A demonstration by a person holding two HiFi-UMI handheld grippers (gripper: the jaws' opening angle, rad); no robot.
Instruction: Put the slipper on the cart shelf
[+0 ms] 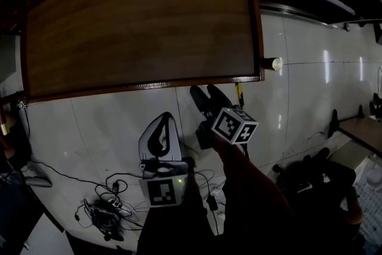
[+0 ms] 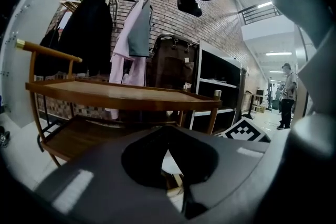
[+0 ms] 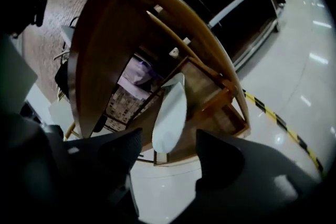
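Observation:
A grey slipper (image 1: 160, 135) with a dark foot opening sticks out ahead of my left gripper (image 1: 160, 155), which is shut on it just below the cart's near edge. In the left gripper view that slipper (image 2: 105, 176) fills the foreground and hides the jaws. Beyond it stands the wooden cart, with its top shelf (image 2: 121, 94) above its lower shelf (image 2: 73, 139). My right gripper (image 1: 204, 92) is open and holds nothing. Between its jaws in the right gripper view (image 3: 169, 139), a white slipper (image 3: 170, 110) lies further off on the cart's lower shelf (image 3: 207, 81).
The cart's top (image 1: 143, 21) fills the upper head view. Cables and a power strip (image 1: 110, 206) lie on the white floor at lower left. A clothes rack with coats (image 2: 94, 29), a black shelf unit (image 2: 220, 86) and a standing person (image 2: 287, 94) are behind the cart. Yellow-black tape (image 3: 278, 118) marks the floor.

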